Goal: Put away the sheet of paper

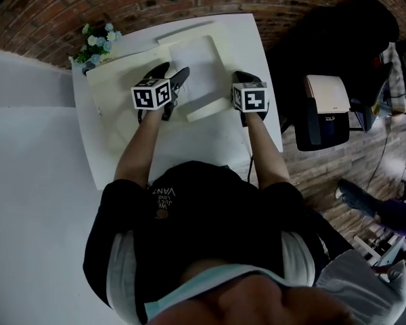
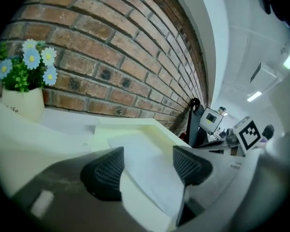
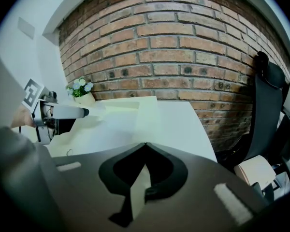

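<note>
left claw (image 2: 147,164) is released, jaws apart over the sheet of paper (image 2: 135,146), which lies in the cream folder (image 2: 135,127) on the bench (image 1: 210,147). right claw (image 3: 144,146) is clenched on a thin cream flap (image 3: 137,197), which is mostly hidden.

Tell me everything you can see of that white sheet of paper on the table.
The sheet of paper is plain white, thin and looks blank, with no crease showing. It lies on an open cream folder, which rests on the white table. The left gripper hovers over its near edge, with the fingers apart on either side and not pressing it.
</note>
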`<control>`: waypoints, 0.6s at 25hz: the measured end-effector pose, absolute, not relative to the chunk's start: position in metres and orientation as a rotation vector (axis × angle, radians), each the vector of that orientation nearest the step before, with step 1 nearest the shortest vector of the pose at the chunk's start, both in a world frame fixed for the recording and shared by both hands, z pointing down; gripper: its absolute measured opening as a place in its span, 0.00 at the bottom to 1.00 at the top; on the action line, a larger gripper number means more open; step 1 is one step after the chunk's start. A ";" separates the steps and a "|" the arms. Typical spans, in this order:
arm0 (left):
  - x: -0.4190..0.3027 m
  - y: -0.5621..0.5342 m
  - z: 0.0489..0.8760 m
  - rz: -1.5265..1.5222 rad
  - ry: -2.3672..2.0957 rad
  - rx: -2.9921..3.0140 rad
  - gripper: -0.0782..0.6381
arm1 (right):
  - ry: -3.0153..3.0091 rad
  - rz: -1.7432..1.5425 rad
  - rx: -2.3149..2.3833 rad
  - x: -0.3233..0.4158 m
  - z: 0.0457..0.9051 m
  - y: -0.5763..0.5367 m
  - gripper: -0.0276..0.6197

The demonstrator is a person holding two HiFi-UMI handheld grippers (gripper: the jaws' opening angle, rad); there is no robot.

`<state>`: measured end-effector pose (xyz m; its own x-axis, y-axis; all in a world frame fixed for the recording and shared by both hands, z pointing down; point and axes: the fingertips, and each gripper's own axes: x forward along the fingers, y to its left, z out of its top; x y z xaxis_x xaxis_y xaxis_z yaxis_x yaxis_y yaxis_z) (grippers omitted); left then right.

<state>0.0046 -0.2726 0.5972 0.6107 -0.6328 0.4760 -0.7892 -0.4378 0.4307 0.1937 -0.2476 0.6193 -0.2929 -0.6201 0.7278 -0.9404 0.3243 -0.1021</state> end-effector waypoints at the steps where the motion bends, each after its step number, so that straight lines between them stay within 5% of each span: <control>1: 0.003 -0.271 0.595 0.322 -1.112 2.213 0.54 | -2.012 0.715 1.370 0.194 0.619 -0.248 0.05; 15: -0.023 -0.255 0.550 0.180 -1.113 2.288 0.23 | -2.073 0.682 1.462 0.194 0.586 -0.247 0.04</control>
